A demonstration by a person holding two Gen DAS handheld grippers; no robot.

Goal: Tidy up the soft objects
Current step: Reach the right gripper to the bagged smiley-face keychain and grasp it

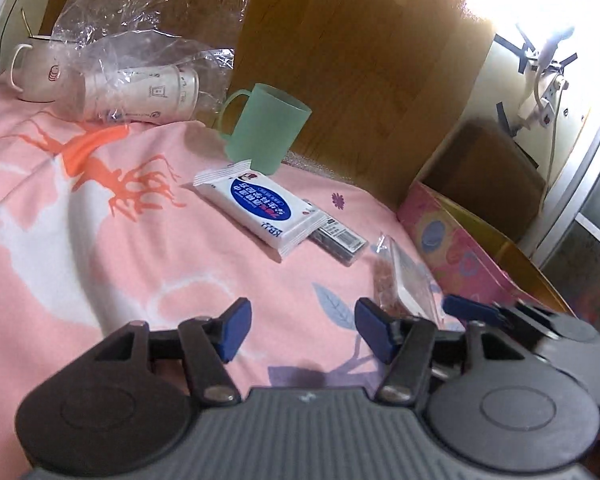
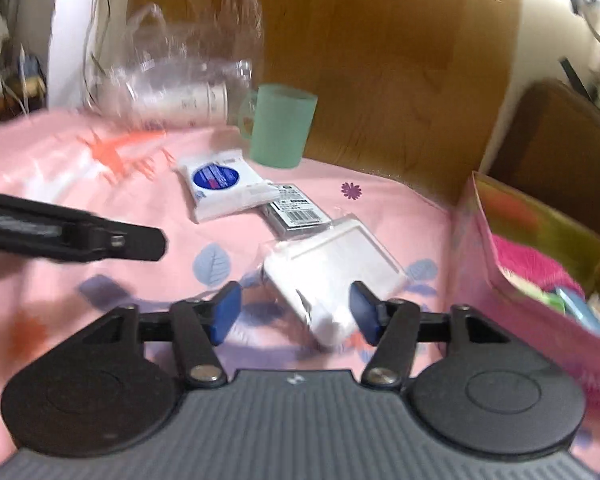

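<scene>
Both tongs wide apart, holding nothing. Right tongs (image 2: 296,316) sit low over the pink cloth (image 2: 80,184), w/ a white pack in clear wrap (image 2: 332,276) lying between the blue pads, near the right pad. Left tongs (image 1: 302,328) hover just beside, to the left. Pink box (image 2: 512,280) at right, fuzzy pink item inside. Farther back: wipes pack (image 1: 256,208) overlapping a barcoded packet (image 1: 340,238), then green mug (image 1: 264,128), bagged paper cups (image 1: 140,92).

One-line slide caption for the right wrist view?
Open right gripper nears a clear-bagged white pad on the pink sheet, beside the pink box.
</scene>
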